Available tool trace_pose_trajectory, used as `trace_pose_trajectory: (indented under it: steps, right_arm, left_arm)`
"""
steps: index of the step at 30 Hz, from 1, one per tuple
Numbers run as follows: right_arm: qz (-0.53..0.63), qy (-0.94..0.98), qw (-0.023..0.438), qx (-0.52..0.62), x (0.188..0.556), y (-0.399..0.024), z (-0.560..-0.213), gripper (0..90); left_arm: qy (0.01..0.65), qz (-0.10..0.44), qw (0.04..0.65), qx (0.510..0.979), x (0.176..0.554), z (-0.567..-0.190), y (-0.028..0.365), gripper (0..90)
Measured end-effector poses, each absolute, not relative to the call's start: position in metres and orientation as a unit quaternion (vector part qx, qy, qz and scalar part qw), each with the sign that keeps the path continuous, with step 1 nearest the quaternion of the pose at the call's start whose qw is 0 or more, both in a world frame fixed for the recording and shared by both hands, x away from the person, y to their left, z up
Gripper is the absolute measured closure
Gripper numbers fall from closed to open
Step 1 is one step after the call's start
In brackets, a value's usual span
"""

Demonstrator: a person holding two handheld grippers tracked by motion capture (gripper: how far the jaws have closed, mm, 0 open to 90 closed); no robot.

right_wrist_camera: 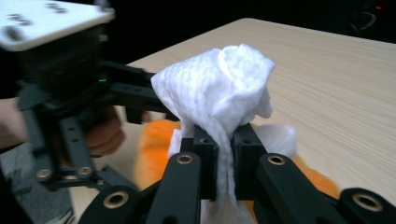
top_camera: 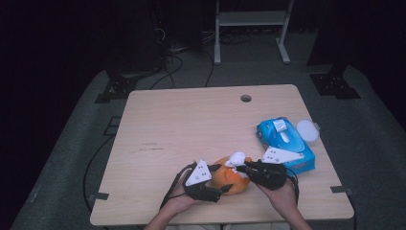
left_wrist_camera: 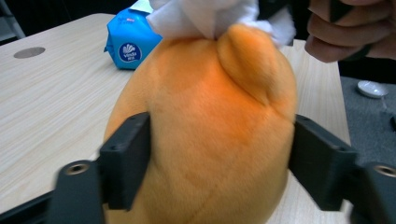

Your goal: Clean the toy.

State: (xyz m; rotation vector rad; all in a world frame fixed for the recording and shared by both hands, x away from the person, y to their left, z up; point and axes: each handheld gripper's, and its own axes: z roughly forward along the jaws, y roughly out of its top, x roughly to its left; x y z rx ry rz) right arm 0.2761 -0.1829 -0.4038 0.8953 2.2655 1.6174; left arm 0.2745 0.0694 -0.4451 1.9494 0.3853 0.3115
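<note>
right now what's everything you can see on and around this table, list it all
orange plush toy: one, orange, near edge of the table, clamped between the left gripper's jaws
white wet wipe: one, white, crumpled, pinched in the right gripper, against the toy's top
blue wipes pack: one, blue with a white flap, right side of the table
round white lid: one, white, beside the pack at the right edge
light wooden table: one, pale wood, with a round hole near the far edge
white metal frame: one, white, on the floor behind the table
left gripper: one, black, shut on the toy
right gripper: one, black, shut on the wipe
</note>
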Motion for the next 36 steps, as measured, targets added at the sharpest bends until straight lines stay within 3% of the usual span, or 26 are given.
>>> trace_pose_trajectory:
  steps: [8,31,36]
  right_arm:
    - [0.531,0.748,0.120,0.381,0.297,-0.220,-0.422,82.4]
    - [0.536,0.737,0.076,0.405,0.303,-0.223,-0.438,82.4]
    - [0.566,0.730,0.075,0.377,0.295,-0.217,-0.422,82.4]
  left_arm:
    - [0.170,0.121,0.542,0.814,0.279,-0.447,0.075,31.1]
    - [0.190,0.106,0.550,0.806,0.285,-0.448,0.088,31.0]
    - [0.201,0.104,0.554,0.801,0.286,-0.447,0.089,32.1]
